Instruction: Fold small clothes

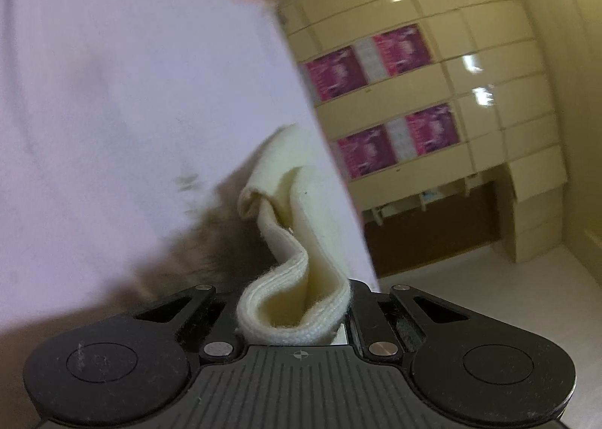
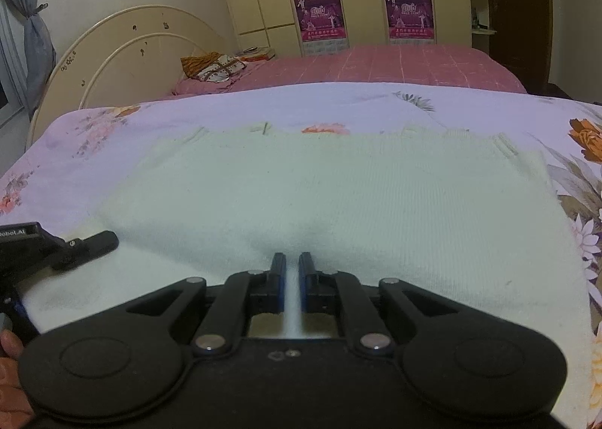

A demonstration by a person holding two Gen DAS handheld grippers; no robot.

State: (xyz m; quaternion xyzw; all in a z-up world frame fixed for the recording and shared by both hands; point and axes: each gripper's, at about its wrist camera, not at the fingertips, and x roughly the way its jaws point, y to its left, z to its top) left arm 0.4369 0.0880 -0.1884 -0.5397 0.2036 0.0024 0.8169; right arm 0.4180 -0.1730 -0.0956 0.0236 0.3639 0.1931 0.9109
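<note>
The cream knit sweater point(image 2: 338, 203) lay spread flat on my floral bedsheet point(image 2: 150, 117), its fine ribbed weave reading soft and faintly fuzzy, the far edge running almost straight across the lavender cloth. Through the right wrist camera, my right hand-held gripper point(image 2: 292, 263) hovered low over the near part of the knit, its two black fingers with blue pads point(image 2: 280, 290) drawn close together, a thin slot showing between them and nothing pinched there. At the left edge of that view I saw the left hand-held gripper point(image 2: 86, 244) poking in over the sweater's near corner, matte black and angular.

From the left wrist camera things looked tilted and blurred. My left hand-held gripper point(image 1: 293, 316) was pinching a thick ribbed band point(image 1: 289, 323) of the sweater, the cream hem bunched into a curling loop between the jaws, its edge stitched in neat ridges, the rest twisting up and away in a soft fold. The pale sheet filled the left of that frame. Beyond it stood glossy cream wardrobe doors point(image 1: 470, 64) with magenta posters point(image 1: 335, 72) stuck on.

In the right view, a pink checked bedspread point(image 2: 395, 64) stretched behind, with a curved cream headboard point(image 2: 131, 38).
</note>
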